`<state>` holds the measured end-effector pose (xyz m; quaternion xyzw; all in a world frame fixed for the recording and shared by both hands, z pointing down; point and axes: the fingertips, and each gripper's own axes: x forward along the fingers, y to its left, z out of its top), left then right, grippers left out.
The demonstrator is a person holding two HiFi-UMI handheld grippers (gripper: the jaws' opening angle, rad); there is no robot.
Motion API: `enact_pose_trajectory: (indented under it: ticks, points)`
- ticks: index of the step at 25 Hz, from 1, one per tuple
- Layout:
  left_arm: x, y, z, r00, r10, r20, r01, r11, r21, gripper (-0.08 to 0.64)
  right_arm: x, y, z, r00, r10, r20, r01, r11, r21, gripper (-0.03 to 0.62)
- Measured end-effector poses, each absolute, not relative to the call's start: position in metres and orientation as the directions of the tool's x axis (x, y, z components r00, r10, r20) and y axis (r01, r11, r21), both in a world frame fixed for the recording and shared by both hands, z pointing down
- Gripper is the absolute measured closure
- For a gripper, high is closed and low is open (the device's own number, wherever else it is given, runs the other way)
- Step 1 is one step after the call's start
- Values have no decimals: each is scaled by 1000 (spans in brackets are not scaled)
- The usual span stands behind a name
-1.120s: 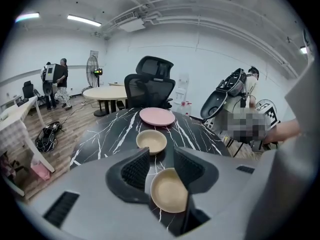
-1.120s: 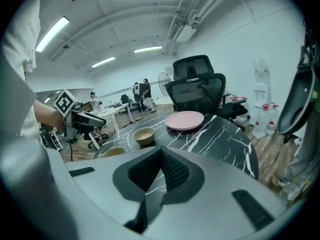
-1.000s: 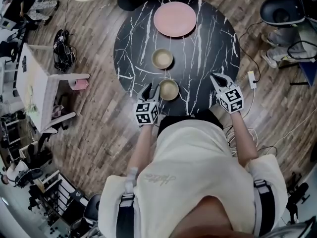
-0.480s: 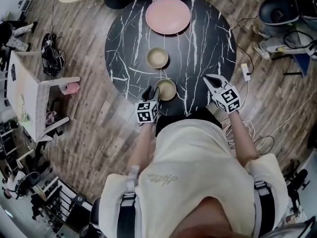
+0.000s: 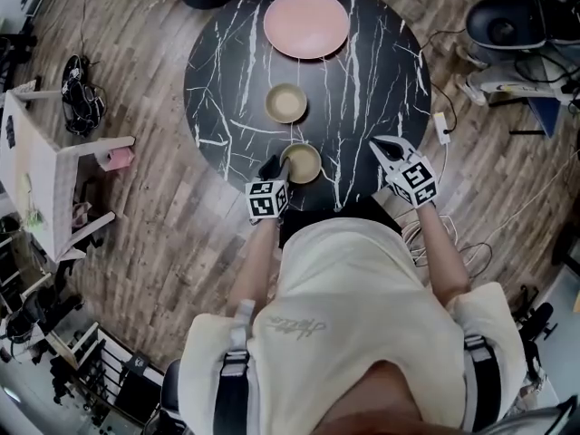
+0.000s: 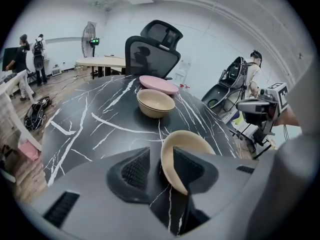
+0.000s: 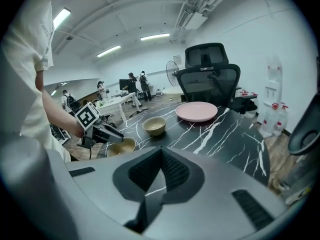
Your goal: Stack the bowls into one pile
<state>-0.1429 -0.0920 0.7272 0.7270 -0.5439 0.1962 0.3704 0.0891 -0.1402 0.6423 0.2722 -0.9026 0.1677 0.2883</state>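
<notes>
Two tan bowls stand on the round black marble table (image 5: 227, 89). The far bowl (image 5: 286, 102) (image 6: 155, 102) is near the table's middle. The near bowl (image 5: 304, 163) (image 6: 192, 145) is by the front edge. My left gripper (image 5: 275, 164) (image 6: 161, 166) is open and straddles the near bowl's left rim, one finger outside and one inside, with a gap still showing beside the rim. My right gripper (image 5: 381, 145) (image 7: 161, 154) is shut and empty, hovering over the table's front right, apart from both bowls.
A pink plate (image 5: 306, 24) (image 7: 196, 111) lies at the table's far side. A black office chair (image 6: 152, 51) stands behind the table. A white side table (image 5: 41, 184) is on the left and cables (image 5: 449, 134) lie on the floor to the right. People stand far off.
My left gripper has sunk down to the near bowl, so its jaws now sit around the rim. The right gripper has barely shifted.
</notes>
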Motion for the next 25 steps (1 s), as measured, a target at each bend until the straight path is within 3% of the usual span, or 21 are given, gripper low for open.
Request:
enact_pose_trajectory:
  ticks: [5, 10, 25]
  points:
    - [-142, -90, 736, 355, -628, 693, -925, -129, 357, 419, 83, -141, 649, -675, -396, 622, -606, 779, -162, 588]
    - [-137, -87, 740, 378, -613, 694, -916, -140, 376, 510, 80, -146, 650, -672, -402, 623, -612, 775, -160, 588]
    - [-129, -101, 702, 388, -616, 686, -921, -224, 319, 525, 82, -154, 650, -699, -423, 576, -627, 750, -210, 588]
